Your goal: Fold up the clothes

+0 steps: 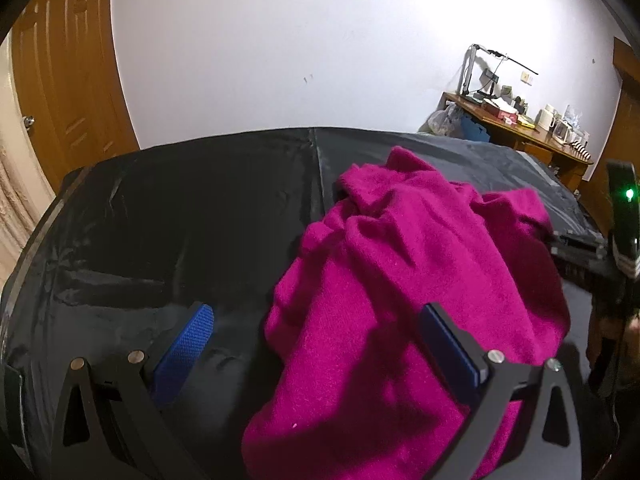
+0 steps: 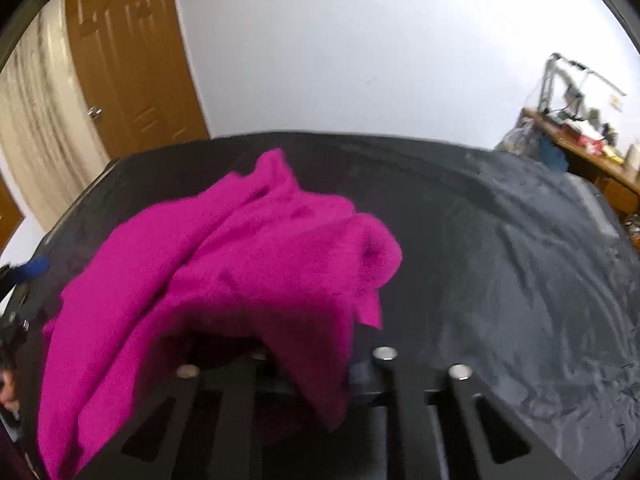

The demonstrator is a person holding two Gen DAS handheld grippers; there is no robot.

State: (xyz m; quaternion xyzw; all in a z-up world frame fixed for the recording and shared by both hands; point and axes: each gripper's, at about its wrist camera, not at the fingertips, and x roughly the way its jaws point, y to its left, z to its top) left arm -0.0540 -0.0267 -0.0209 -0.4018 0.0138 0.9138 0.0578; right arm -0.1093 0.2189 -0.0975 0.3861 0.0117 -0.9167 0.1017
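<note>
Magenta sweater bunched up on the black cover, right tool gripping it.

Left tool spread wide, blue ribbed pads bare, one finger over the knit and the other over the cover, gripping nothing. Right tool looks clamped on a hem, cloth draped over both narrowed fingers. The garment is soft, fuzzy and rumpled, sitting mid-surface, nearer the front edge; the cover is slick and creased. My read: it's being gathered or spread, and next it needs laying flat.

Black sheet-covered bed; crumpled magenta garment on top.
</note>
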